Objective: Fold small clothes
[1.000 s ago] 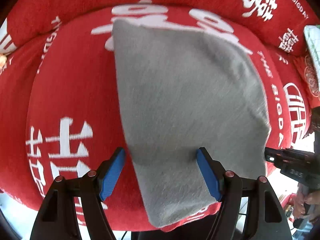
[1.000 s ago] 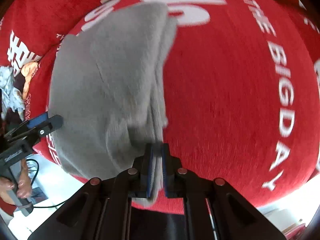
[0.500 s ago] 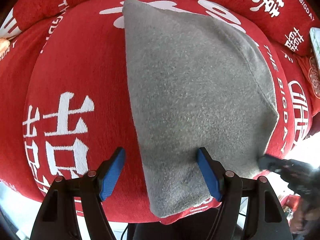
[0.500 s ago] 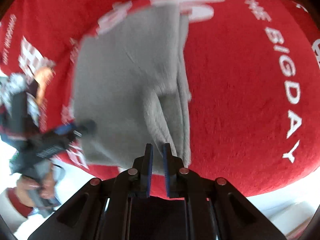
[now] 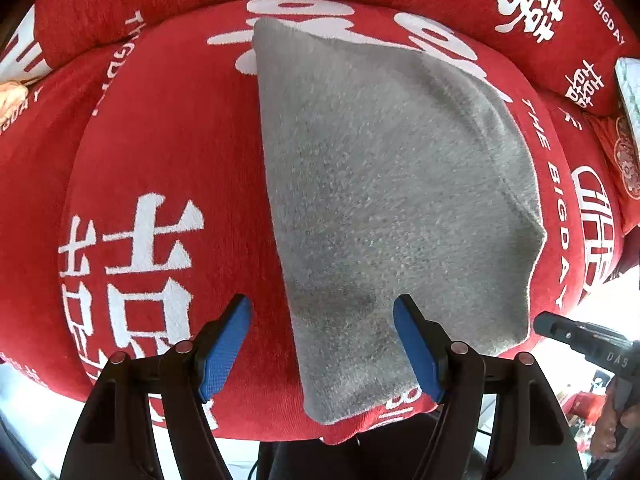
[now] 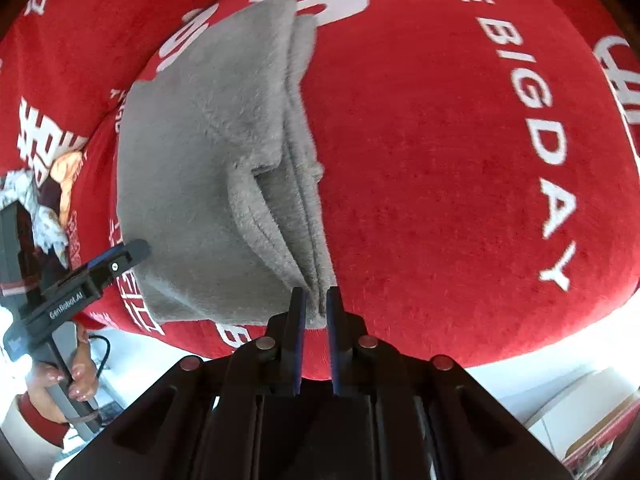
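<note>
Nearest the camera, the right gripper (image 6: 316, 304) is sitting with its jaws nearly closed around the near corner of the grey garment (image 5: 384, 200); whether the pads are actually pinching the layered edge is hard to tell. The left gripper (image 5: 322, 340) is hovering with jaws spread wide, gripping nothing, straddling the cloth's near left edge. Farther out, the garment is lying folded in stacked layers on the red cushion (image 5: 160, 128). Folding looks mostly done; a final fold or smoothing is probably remaining.
</note>
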{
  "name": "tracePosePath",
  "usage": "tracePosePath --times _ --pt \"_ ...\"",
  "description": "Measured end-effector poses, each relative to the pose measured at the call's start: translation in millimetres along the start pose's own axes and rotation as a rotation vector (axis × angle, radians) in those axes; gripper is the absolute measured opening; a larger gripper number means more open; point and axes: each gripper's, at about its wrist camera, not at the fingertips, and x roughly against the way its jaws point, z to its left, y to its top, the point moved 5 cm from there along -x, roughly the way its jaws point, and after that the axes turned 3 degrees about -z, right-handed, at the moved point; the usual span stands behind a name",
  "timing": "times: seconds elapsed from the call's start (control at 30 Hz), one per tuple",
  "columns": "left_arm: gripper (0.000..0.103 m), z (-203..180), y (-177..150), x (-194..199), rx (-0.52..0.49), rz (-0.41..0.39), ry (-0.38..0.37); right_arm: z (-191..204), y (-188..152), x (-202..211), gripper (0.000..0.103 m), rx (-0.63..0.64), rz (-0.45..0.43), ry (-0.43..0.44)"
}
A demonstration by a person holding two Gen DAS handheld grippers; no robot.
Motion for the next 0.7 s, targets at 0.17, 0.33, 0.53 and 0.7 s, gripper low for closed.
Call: tracePosePath --times 0.17,0.33,0.53,0.7 --pt "0.074 -0.4 3.2 24.2 0.005 -0.012 0.001 9.5 6.1 14.1 0.012 0.002 -0.013 -0.006" --pt "0.103 -1.3 7.0 49.6 0.049 -0.038 0.009 31.7 16.4 27.0 0.045 0.03 -0.037 -0.015" --pt "0.103 -7.5 12.1 80.2 0.063 -0.062 0.037 63.0 30.2 51.1 0.069 0.088 -0.08 -0.022" --pt "0.103 -7.1 16.0 103.9 0.073 -0.094 0.081 89.6 38.5 73.2 0.081 0.188 -0.124 -0.114"
